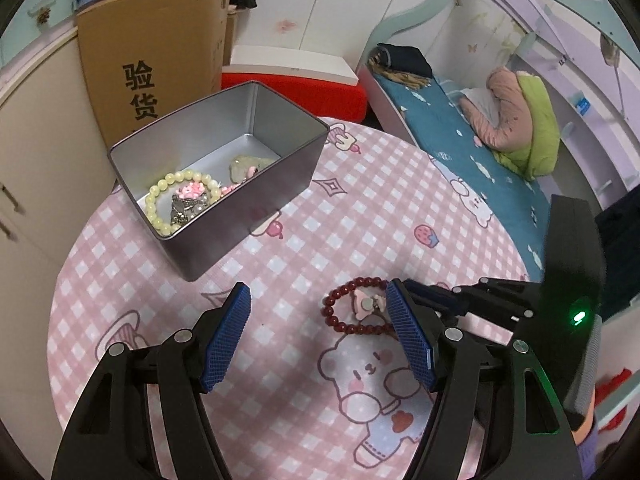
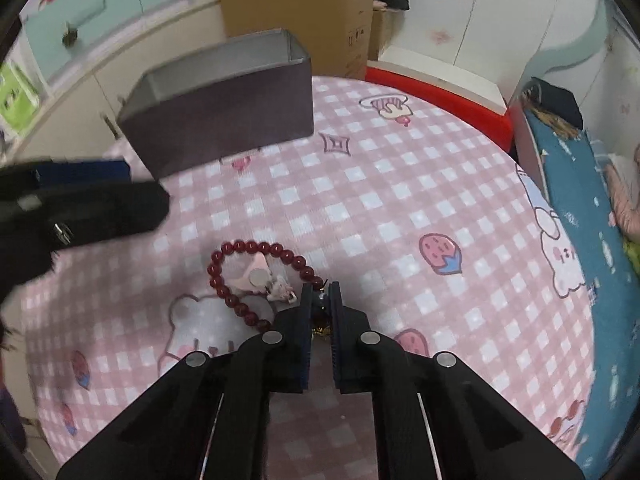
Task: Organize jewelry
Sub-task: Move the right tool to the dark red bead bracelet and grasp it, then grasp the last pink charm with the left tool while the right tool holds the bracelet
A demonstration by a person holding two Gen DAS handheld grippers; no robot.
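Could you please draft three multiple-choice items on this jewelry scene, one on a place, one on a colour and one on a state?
1. Where does the yellow bead bracelet lie?
A. on the tablecloth
B. inside the metal tin
C. on the bed

2. What colour is the bracelet on the tablecloth?
A. dark red
B. green
C. white

3. How do the right gripper fingers stand?
A. wide apart over the tin
B. closed on the red bracelet
C. closed on nothing

Answers:
1 B, it curls on the tin's floor beside other trinkets.
2 A, its round beads are dark red.
3 B, the fingers pinch the bead loop at its near end; the left gripper is open.
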